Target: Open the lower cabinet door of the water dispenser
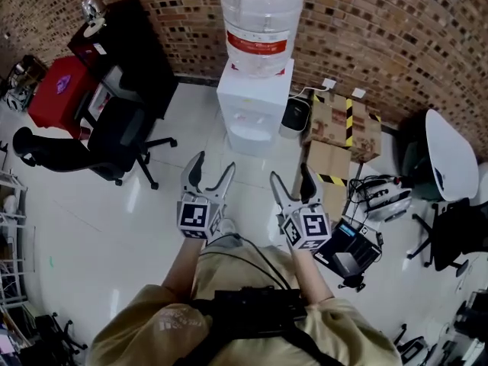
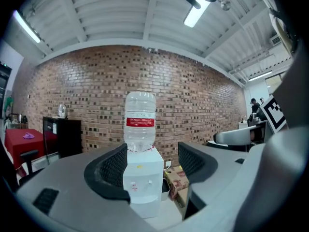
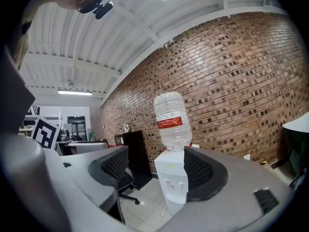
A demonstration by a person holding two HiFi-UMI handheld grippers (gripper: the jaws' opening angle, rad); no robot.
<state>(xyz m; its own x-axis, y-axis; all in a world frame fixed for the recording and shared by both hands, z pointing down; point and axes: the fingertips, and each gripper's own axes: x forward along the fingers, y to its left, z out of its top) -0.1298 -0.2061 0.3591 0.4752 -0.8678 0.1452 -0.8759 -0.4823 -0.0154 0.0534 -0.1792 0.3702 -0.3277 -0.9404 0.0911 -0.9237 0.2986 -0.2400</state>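
Observation:
The white water dispenser (image 1: 255, 105) stands against the brick wall with a clear bottle (image 1: 261, 21) with a red label on top. Its lower cabinet door is out of sight from above. In the left gripper view the dispenser (image 2: 143, 185) shows between the jaws, some way off, its lower part hidden behind the gripper body. The right gripper view also frames the dispenser (image 3: 173, 182) from a distance. My left gripper (image 1: 212, 170) and right gripper (image 1: 292, 181) are held side by side in front of it, both open and empty.
A black office chair (image 1: 114, 139), a black cabinet (image 1: 126, 44) and a red table (image 1: 61, 90) stand to the left. Cardboard boxes (image 1: 343, 124) sit right of the dispenser. A white chair (image 1: 450, 155) and a floor device (image 1: 351, 250) are at the right.

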